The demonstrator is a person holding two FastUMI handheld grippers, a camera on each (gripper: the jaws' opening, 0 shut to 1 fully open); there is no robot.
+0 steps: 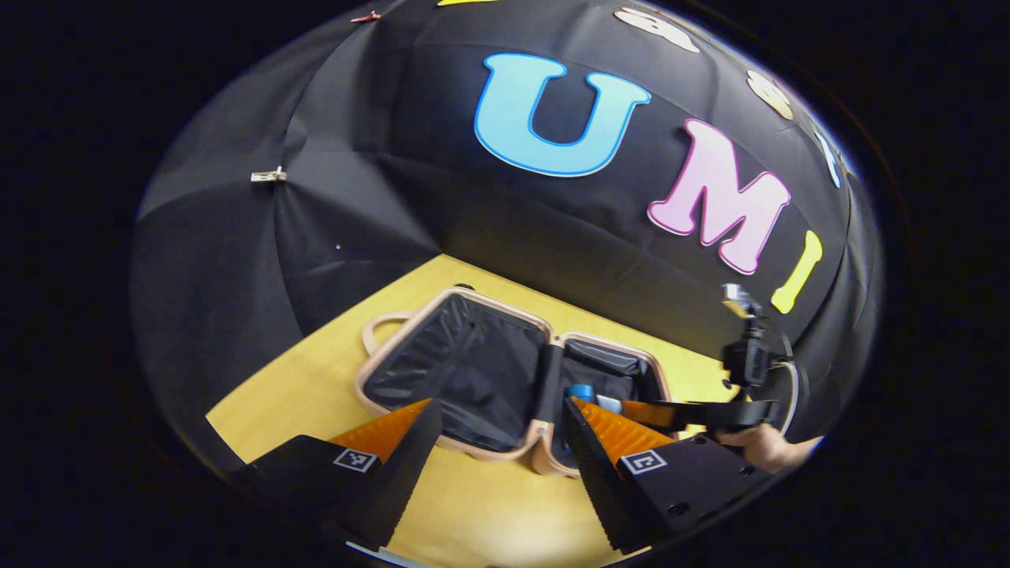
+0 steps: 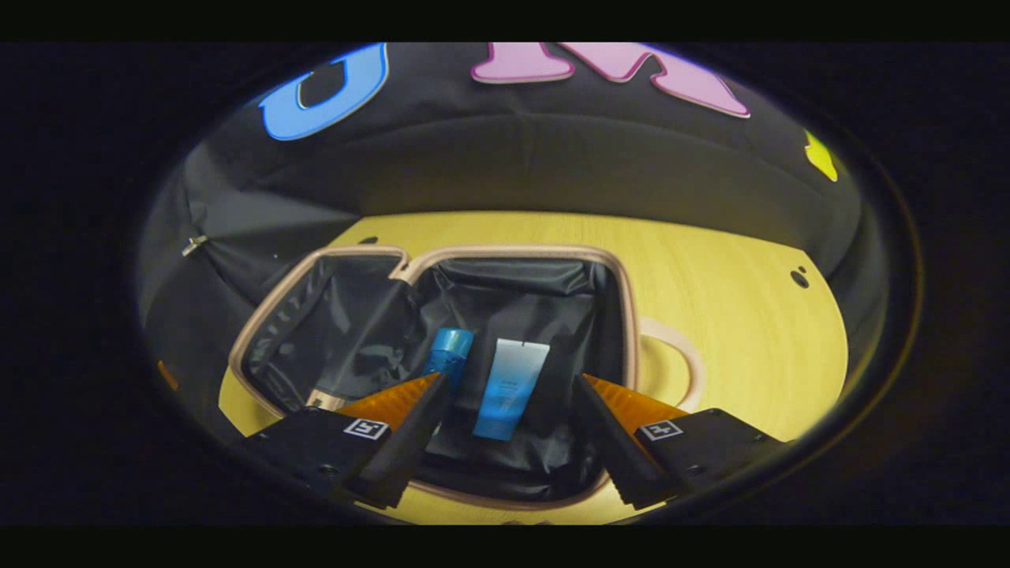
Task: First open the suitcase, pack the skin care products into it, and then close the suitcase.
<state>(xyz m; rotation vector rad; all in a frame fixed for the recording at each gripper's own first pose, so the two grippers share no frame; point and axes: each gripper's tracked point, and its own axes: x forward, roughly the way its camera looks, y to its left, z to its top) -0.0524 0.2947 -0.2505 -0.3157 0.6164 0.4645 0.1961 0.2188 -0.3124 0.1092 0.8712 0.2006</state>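
The suitcase [image 1: 473, 379] lies wide open on the yellow wooden tabletop [image 1: 316, 394], both halves flat and side by side, their dark crinkled lining facing up and a pale pinkish rim running round each. In the right gripper view the suitcase [image 2: 331, 315] fills the middle of the tabletop [image 2: 726, 315], with its looped handle [image 2: 678, 359] lying flat on the wood just outside the right-hand rim. Behind it all hangs the black cloth wall [image 1: 379, 197] of the booth.

The left gripper [image 1: 501, 430] hangs above the near edge of the case, its fingers spread wide and holding nothing. Farther off in the same view, over the right half of the case, is the right gripper [image 1: 694, 412], with the hand [image 1: 769, 446] that carries it just below. In its own view the right gripper [image 2: 509, 406] hovers over the right half with fingers also spread wide and empty.

Inside that right half lie two skin care products: a pale tube [image 2: 509, 386] shading to blue at its lower end, flat on the lining between the fingers, and just left of it a blue bottle [image 2: 450, 355], partly hidden behind the left finger.
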